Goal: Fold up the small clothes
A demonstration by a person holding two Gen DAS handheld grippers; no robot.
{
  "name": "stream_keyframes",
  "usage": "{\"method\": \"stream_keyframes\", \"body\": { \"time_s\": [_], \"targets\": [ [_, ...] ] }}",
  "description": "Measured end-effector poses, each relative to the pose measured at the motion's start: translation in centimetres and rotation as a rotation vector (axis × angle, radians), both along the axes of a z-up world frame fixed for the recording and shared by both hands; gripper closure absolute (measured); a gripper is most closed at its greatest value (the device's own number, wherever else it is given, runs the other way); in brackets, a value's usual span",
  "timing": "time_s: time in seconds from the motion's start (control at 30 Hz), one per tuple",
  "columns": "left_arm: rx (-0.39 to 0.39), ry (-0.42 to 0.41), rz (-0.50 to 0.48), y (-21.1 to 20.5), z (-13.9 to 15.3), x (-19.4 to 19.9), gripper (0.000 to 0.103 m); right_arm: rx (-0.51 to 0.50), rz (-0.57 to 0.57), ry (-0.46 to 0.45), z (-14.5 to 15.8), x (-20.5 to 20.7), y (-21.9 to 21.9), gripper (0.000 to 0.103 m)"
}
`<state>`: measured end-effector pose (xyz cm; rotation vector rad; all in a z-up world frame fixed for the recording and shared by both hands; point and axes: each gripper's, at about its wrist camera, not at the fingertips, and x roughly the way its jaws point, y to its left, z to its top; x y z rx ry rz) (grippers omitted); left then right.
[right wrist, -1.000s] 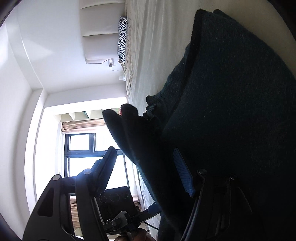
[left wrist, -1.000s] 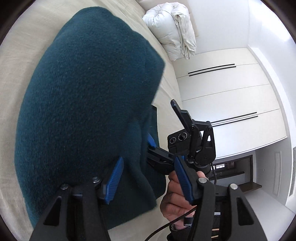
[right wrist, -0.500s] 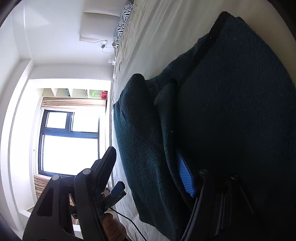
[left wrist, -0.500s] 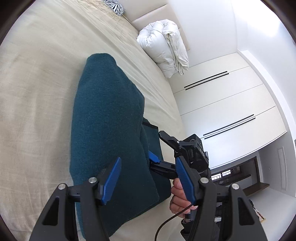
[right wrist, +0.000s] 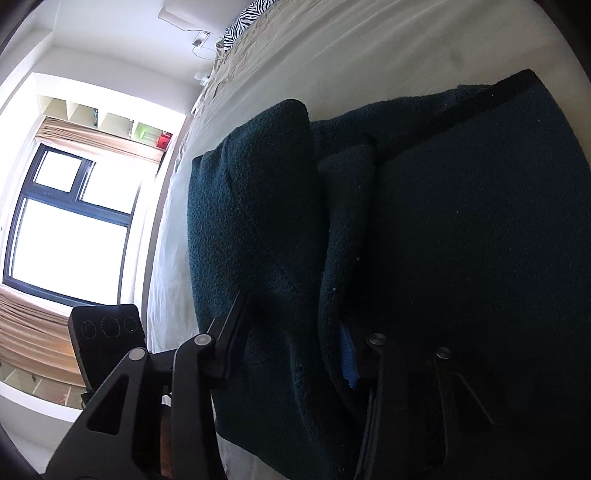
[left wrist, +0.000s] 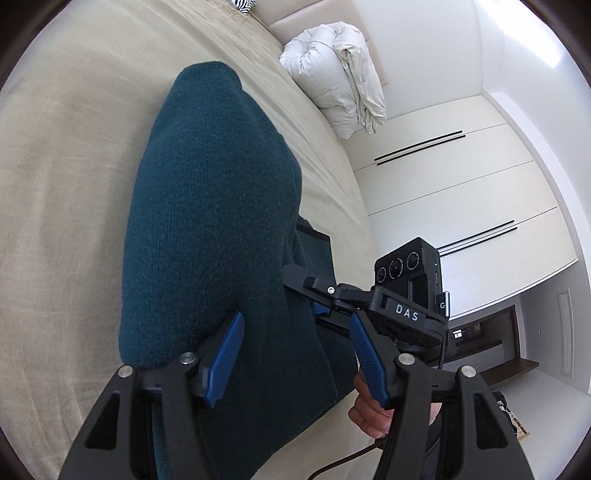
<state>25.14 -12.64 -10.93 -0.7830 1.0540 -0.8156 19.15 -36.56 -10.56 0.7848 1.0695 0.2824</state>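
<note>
A beige bed [left wrist: 66, 192] carried the folded teal garment [left wrist: 207, 229] near, a white duvet [left wrist: 336, 77] far right.

A big beige bed [left wrist: 66, 221] fills the room; a puffy white blanket [left wrist: 336, 81] sits rolled up near its far end; a zebra pillow [right wrist: 243, 18] lies by the headboard; white closet doors [left wrist: 454, 206] stand beside the bed; a bright window [right wrist: 70, 229] has tan curtains [right wrist: 99, 138].

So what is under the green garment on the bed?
The beige bed shows all around the garment, so it lies on it. A lower green layer with a dark edge peeks out. Anything else underneath is covered.
</note>
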Motion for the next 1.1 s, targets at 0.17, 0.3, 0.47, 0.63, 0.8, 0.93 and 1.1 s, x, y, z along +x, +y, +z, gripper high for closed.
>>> {"method": "stream_keyframes", "body": {
  "time_s": [0.17, 0.3, 0.47, 0.63, 0.8, 0.93, 1.1],
  "targets": [
    [0.001, -0.002, 0.000, -0.1, 0.3, -0.5, 0.041, -0.089, -0.015, 0.004, 0.7, -0.5, 0.1, 0.089],
    [0.008, -0.009, -0.008, -0.2, 0.7, -0.8, 0.041, -0.127, -0.046, -0.013, 1.9, -0.9, 0.3, 0.090],
    [0.040, -0.033, -0.045, -1.9, 1.5, -1.0, 0.037, -0.084, -0.118, -0.016, 2.2, -2.0, -2.1, 0.090],
    [0.100, -0.013, -0.077, -3.9, 0.5, -0.9, 0.035, -0.097, -0.127, -0.004, 0.4, -2.3, -2.2, 0.090],
    [0.127, -0.026, -0.090, -4.4, 0.7, -1.0, 0.035, -0.078, -0.125, -0.014, 1.0, -3.1, -2.8, 0.090],
    [0.115, 0.017, -0.079, -4.0, -0.2, -0.4, 0.035, -0.030, -0.107, -0.029, 0.3, -3.4, -2.9, 0.087],
    [0.107, 0.019, -0.081, -3.8, -0.3, -0.6, 0.035, -0.020, -0.142, -0.029, 0.0, -3.8, -3.9, 0.089]
  ]
}}
